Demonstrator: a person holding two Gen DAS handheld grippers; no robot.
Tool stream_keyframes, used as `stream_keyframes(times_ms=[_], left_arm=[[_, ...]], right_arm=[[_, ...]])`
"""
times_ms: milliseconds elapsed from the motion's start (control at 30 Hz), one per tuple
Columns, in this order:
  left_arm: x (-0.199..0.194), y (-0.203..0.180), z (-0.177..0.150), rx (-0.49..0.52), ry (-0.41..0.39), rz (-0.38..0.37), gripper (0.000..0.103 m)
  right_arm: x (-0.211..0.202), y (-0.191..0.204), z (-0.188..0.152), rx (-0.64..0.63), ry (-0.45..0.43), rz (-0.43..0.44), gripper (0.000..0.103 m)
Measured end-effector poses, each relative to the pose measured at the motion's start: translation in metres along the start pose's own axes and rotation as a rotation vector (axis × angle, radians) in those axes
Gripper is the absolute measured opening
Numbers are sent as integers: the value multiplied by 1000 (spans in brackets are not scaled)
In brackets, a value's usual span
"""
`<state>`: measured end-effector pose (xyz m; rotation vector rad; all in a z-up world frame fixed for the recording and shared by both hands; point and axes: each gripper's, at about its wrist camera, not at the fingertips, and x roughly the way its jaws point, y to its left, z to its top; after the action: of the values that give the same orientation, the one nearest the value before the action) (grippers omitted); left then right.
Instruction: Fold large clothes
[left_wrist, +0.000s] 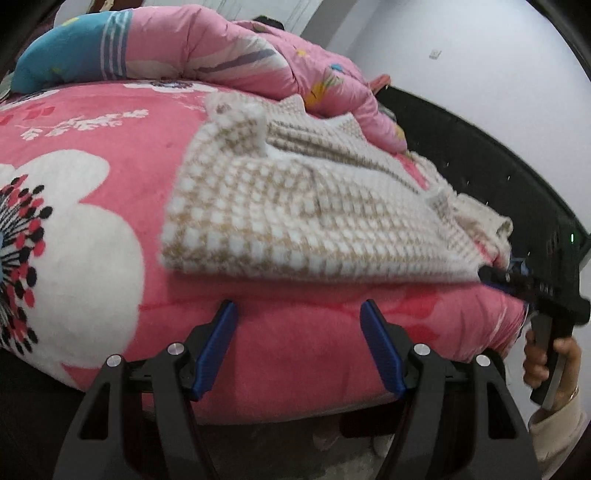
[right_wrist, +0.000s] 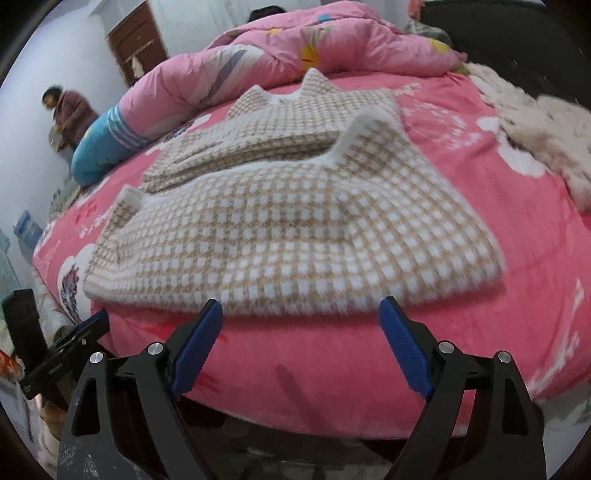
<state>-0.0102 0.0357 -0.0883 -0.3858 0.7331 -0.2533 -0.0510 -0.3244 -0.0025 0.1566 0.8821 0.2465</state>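
Note:
A beige-and-white checked fleece garment (right_wrist: 295, 221) lies folded on the pink flowered bed cover (right_wrist: 480, 332), near the bed's front edge. It also shows in the left wrist view (left_wrist: 295, 214). My left gripper (left_wrist: 299, 310) is open and empty, just below and in front of the garment's near edge. My right gripper (right_wrist: 301, 306) is open and empty at the garment's near edge. In the left wrist view the right gripper (left_wrist: 495, 275) shows from the side at the garment's right corner, held by a hand; its jaws are not clear there.
A pink quilt (right_wrist: 295, 48) is bunched along the back of the bed, with a blue part (right_wrist: 107, 144) at its left. A fluffy white garment (right_wrist: 546, 140) lies at the right. A dark headboard (left_wrist: 480, 155) runs behind. A person (right_wrist: 66, 110) stands by the far wall.

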Motion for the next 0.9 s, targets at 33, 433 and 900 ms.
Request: stream_keyframes(times_ms=[33, 433, 900], left_arm=[[-2, 2, 2, -8, -14, -3, 68], [-3, 31, 28, -169, -87, -125, 68], [21, 42, 55, -233, -122, -28, 47]], right_arm=[[-2, -5, -3, 21, -1, 5, 83], [10, -98, -8, 455, -92, 291, 83], [32, -129, 27, 545, -183, 214, 47]])
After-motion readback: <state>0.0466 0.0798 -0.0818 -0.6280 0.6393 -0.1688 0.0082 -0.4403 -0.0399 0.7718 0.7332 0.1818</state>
